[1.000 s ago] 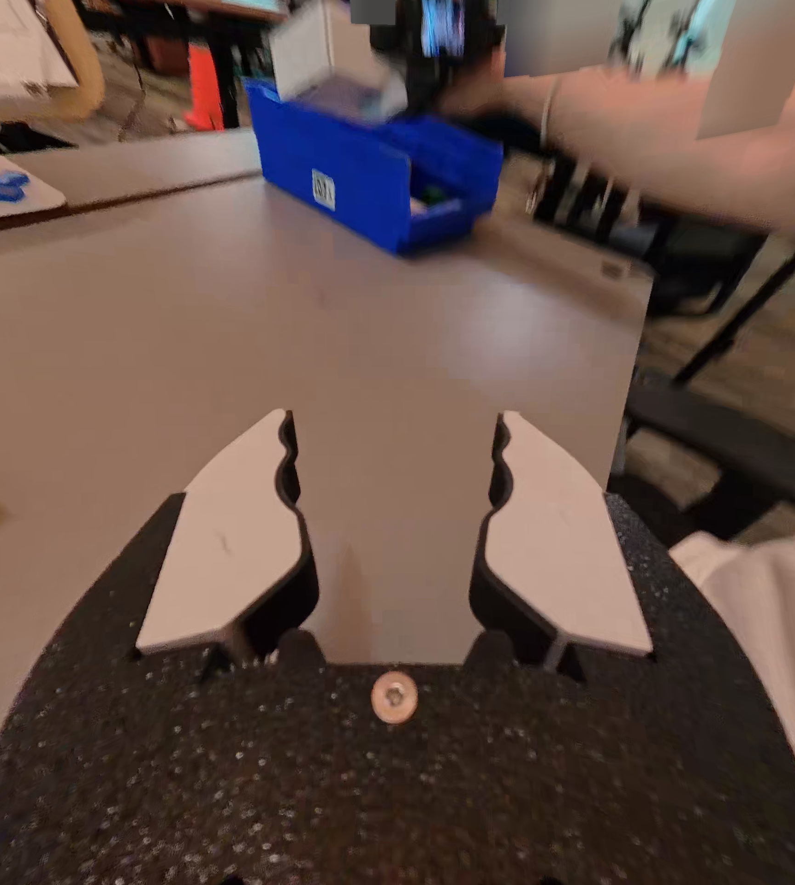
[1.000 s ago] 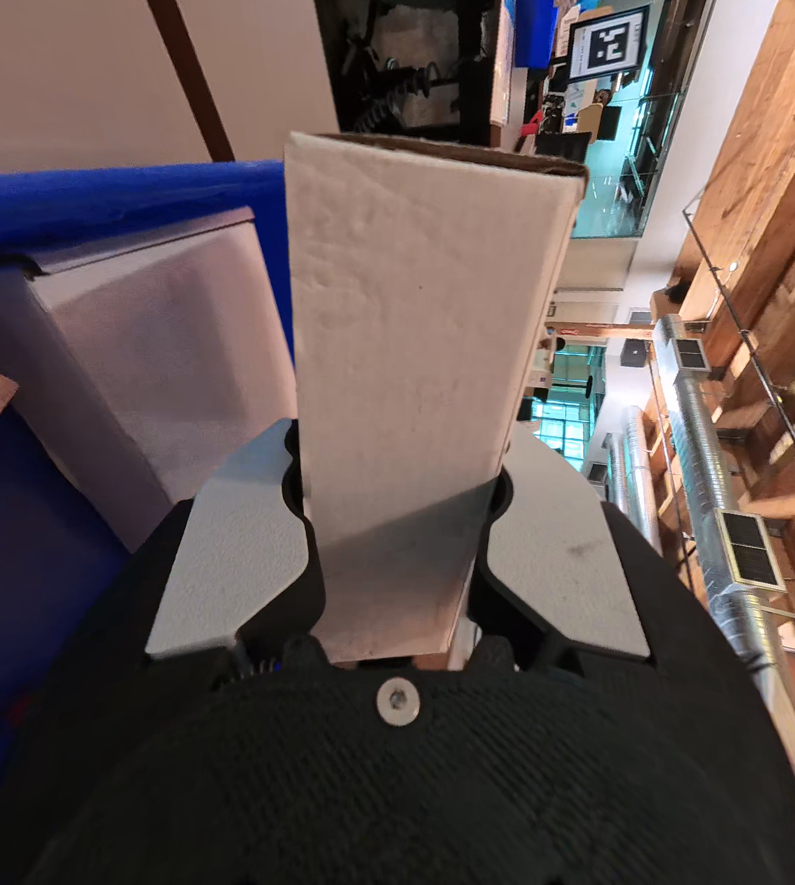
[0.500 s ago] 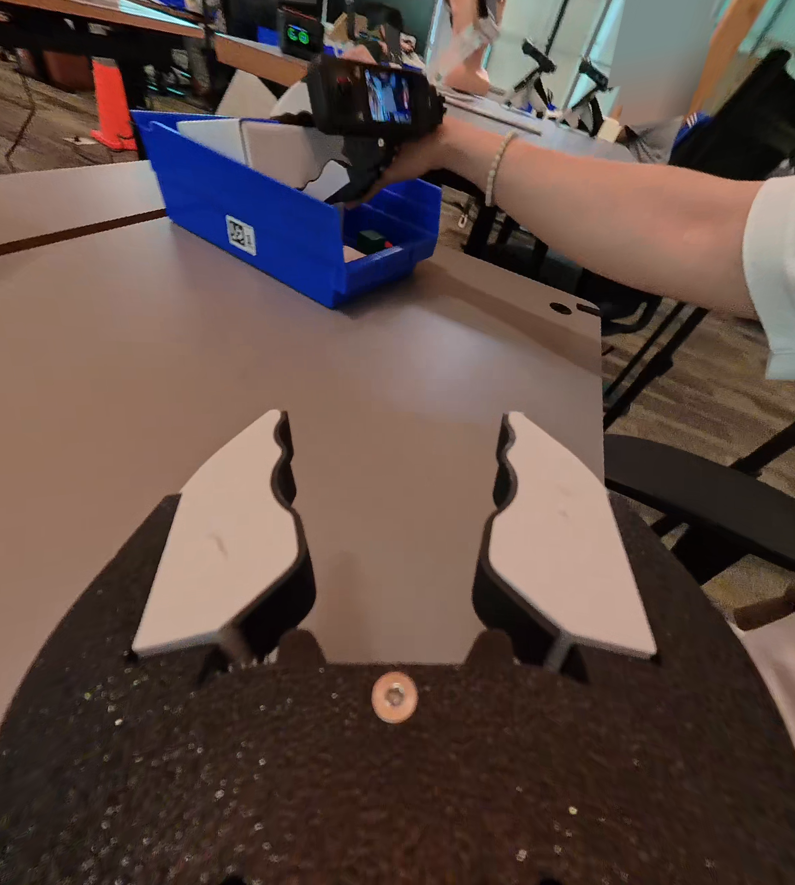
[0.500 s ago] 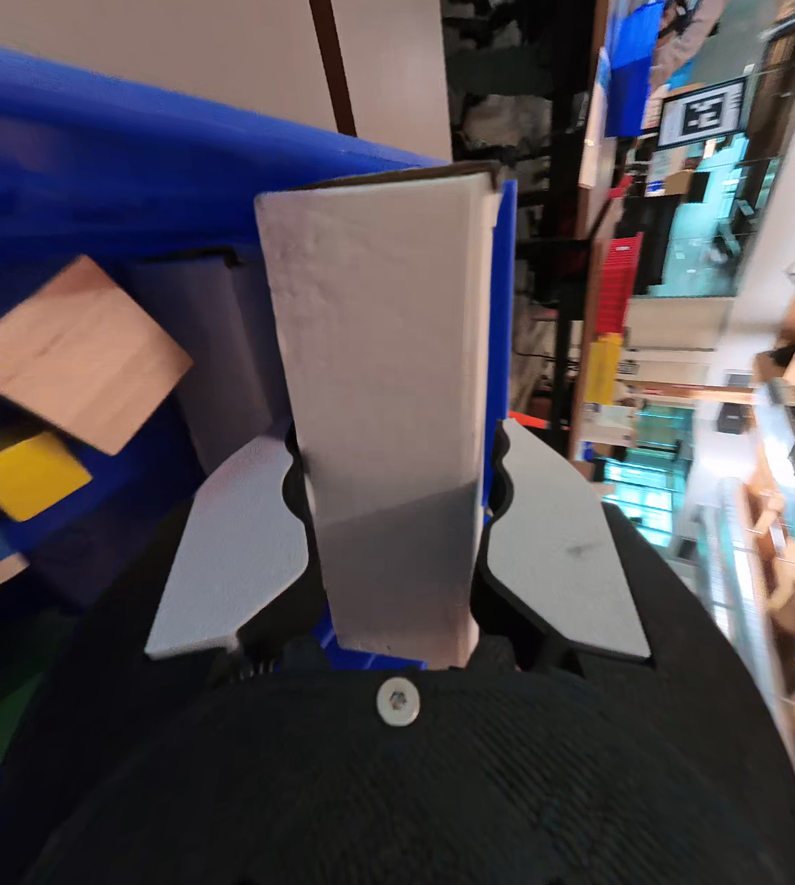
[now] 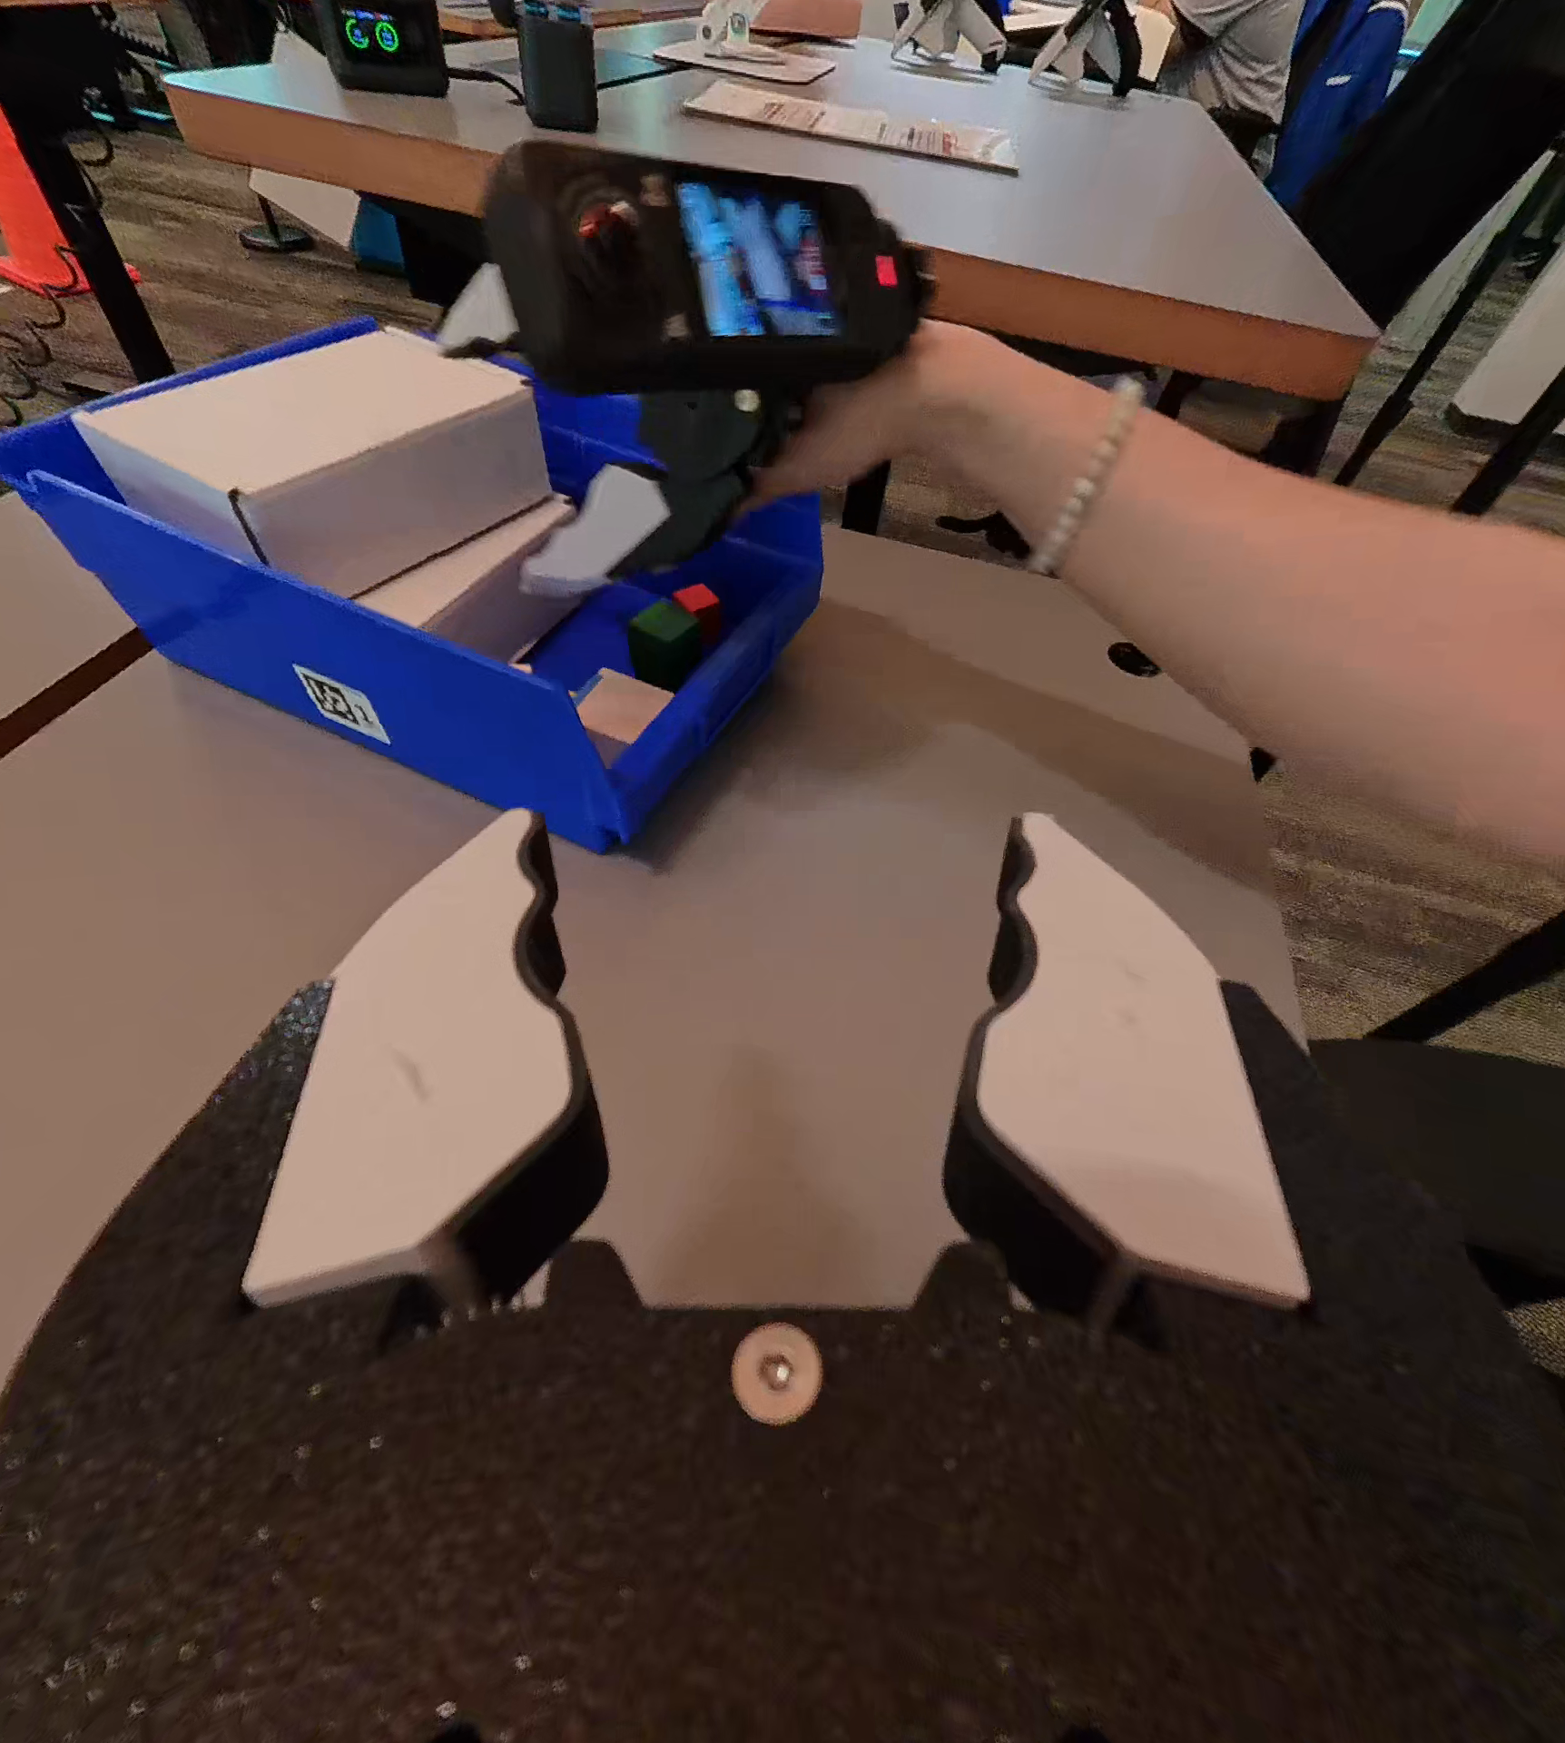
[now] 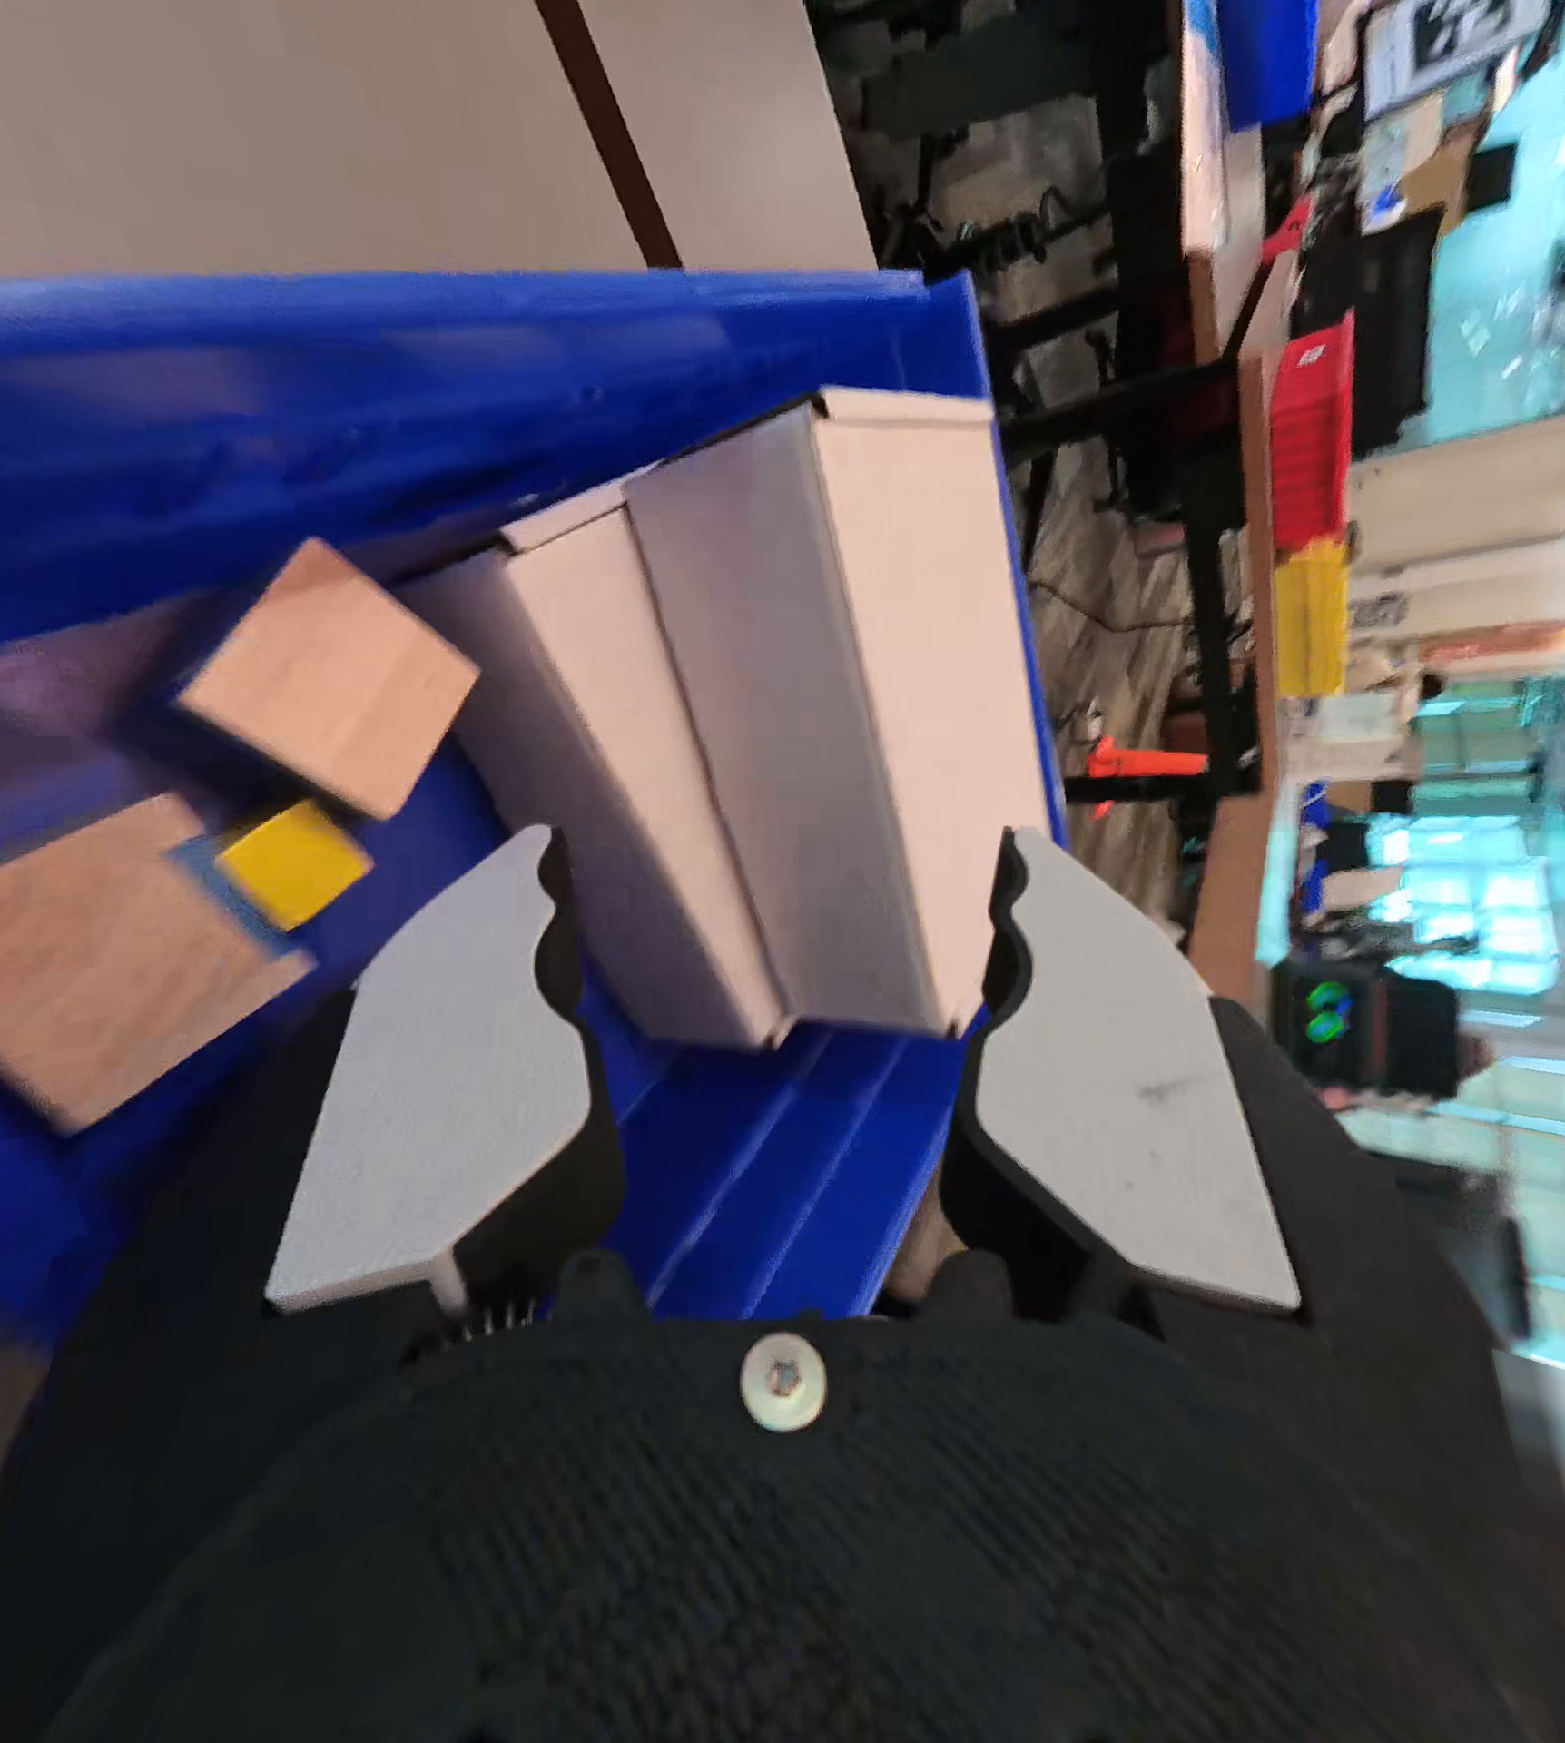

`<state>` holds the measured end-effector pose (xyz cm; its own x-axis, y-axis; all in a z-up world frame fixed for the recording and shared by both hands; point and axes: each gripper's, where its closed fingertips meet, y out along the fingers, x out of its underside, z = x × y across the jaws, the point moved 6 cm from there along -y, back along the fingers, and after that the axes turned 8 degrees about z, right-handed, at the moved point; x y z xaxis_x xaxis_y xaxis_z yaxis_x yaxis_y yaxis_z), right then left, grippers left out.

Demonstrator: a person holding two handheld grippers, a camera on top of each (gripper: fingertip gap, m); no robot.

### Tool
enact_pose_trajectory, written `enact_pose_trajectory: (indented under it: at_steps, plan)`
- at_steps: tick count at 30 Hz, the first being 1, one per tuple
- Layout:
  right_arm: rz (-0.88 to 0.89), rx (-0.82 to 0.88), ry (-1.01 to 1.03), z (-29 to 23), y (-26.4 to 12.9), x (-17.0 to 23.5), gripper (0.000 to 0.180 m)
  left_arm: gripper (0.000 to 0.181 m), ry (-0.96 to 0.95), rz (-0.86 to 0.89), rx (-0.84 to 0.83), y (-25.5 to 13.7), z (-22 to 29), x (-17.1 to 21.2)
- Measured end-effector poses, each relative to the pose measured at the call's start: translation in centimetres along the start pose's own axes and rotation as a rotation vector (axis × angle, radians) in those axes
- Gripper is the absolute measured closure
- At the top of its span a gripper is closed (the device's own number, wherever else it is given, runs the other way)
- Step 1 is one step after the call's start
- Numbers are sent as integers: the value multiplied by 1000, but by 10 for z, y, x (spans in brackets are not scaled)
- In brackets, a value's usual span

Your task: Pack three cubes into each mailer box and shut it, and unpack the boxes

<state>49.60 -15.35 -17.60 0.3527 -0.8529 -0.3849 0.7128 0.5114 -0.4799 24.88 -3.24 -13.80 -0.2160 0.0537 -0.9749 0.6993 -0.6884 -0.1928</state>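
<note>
**Both grippers empty; boxes and cubes lying in the blue bin**

My left gripper [image 5: 774,905] hangs over the bare grey table [image 5: 147,943], its two fingers spread wide with nothing between them. It is short of the blue bin [image 5: 439,703], whose near corner lies just beyond my left fingertip.

My right gripper [image 6: 779,882] is above the bin's interior, tilted so that its view is turned on its side. Its fingers stand apart and grip nothing. In the left wrist view the same gripper [image 5: 571,443] shows over the bin, held in my right hand [image 5: 864,424], one pale finger [image 5: 600,533] reaching down close to the lower box; whether it touches I cannot tell.

Contents of the bin, as observed:
- Two white mailer boxes, both shut, side by side against one long wall. The upper mailer box [image 6: 892,698] leans on the lower mailer box [image 6: 628,755].
- A plain wooden cube [image 6: 326,674] and a second wooden cube [image 6: 90,953], with a yellow cube [image 6: 293,858] wedged between them.
- A green cube [image 5: 663,643] and a red cube [image 5: 699,604] touching each other, near the bin's open low end.

The bin's outer wall carries a small white sticker [image 5: 340,705].
</note>
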Motion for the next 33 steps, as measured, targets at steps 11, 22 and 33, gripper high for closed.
enact_pose_trajectory:
  at_steps: [11, 22, 33]
  plan:
    - [68, 85, 835, -74, -113, 21, 100, 93, -134, -445, -266, 101, -83, -28]
    - [103, 112, 935, -70, -123, 25, 101, 115, -318, -723, -467, 170, -145, 0]
    - [152, 117, 933, -64, -133, 21, 103, 146, -390, -740, -513, 195, -149, 31]
